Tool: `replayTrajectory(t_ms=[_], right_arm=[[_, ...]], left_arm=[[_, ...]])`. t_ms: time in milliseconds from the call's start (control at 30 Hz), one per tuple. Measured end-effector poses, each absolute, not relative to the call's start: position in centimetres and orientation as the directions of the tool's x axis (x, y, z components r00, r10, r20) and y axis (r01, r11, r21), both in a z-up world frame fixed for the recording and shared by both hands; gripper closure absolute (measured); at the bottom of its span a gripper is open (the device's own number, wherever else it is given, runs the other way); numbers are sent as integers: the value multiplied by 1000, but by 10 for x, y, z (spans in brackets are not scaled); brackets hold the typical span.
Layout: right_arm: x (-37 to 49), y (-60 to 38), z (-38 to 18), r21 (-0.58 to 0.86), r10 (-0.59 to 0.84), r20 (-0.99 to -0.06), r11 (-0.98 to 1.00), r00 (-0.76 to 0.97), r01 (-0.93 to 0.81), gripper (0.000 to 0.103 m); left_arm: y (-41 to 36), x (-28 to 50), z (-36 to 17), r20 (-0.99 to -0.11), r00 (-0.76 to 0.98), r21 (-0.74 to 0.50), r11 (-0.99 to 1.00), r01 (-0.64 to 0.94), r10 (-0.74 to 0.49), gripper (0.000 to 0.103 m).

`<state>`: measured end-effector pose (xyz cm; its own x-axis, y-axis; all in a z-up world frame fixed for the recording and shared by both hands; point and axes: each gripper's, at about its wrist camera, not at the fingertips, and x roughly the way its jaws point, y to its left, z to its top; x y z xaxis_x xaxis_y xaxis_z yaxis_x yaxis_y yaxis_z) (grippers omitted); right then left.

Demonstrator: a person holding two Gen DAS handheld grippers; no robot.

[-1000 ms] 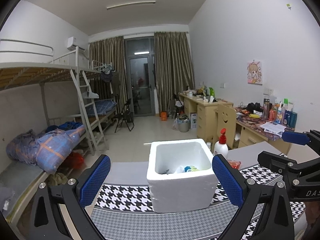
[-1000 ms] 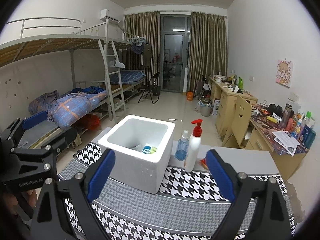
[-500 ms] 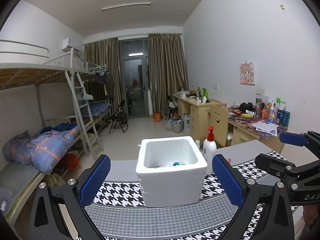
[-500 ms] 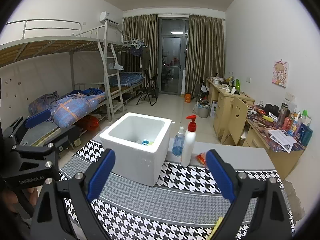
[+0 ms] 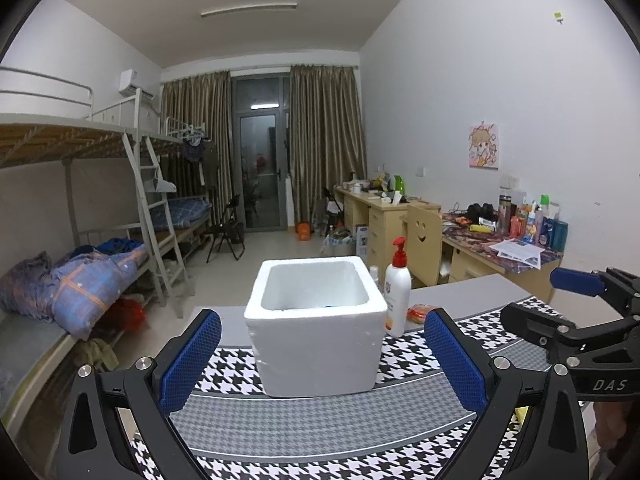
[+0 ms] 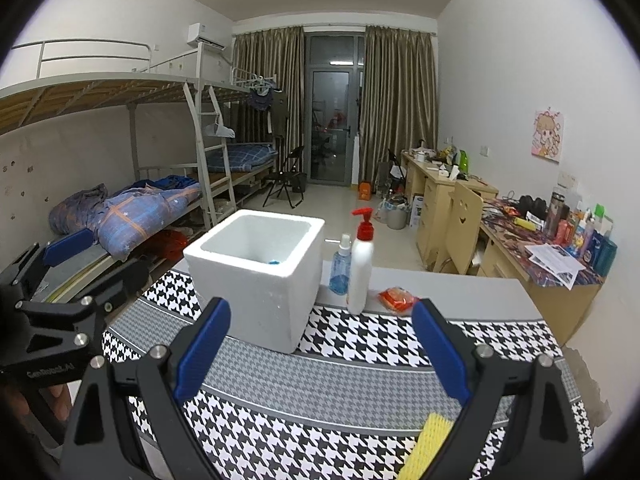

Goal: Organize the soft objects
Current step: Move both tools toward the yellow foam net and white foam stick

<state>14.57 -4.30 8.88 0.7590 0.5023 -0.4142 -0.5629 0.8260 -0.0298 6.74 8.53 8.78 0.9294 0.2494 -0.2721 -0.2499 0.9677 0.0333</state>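
In the left wrist view, the left gripper (image 5: 322, 360) hangs level over the houndstooth mat (image 5: 320, 432) with its blue pads spread wide and nothing between them. It is aimed squarely at the white foam box (image 5: 316, 322), which stands on the mat directly ahead of it; I read this as an idle, ready pose rather than a grasp. The box looks like the collecting bin for the soft things: only a sliver of something blue shows low inside it, the rest of its contents hidden by the near wall. A pump bottle (image 5: 397, 294) stands just right of the box, touching or almost touching its corner, and a small orange packet (image 5: 418, 313) lies just right of the bottle's base. The right gripper (image 5: 576, 300) juts in well right of the box.

In the right wrist view, the right gripper (image 6: 322, 348) is likewise wide open and empty, pointing a little right of the box (image 6: 260, 268). A yellow ribbed foam piece (image 6: 430, 442) lies on the mat (image 6: 360, 392) well in front of the box, partly under the gripper's right finger; it seems the likeliest soft item left to collect. The pump bottle (image 6: 360, 270) and a small blue spray bottle (image 6: 341, 266) stand just right of the box, seemingly parked out of the way, with the orange packet (image 6: 397, 299) beyond them. The left gripper (image 6: 72, 280) shows well left of the box; from here I cannot tell how its jaws stand.
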Motion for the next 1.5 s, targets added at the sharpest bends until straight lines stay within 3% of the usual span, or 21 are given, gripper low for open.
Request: replayTrajectory(t_ms=[1500], right_arm=[[138,-105,46,-3,383,-420,906,823,-423,8]], left_arm=[[40,75,35,-307,943,-4,990,-139,131,1]])
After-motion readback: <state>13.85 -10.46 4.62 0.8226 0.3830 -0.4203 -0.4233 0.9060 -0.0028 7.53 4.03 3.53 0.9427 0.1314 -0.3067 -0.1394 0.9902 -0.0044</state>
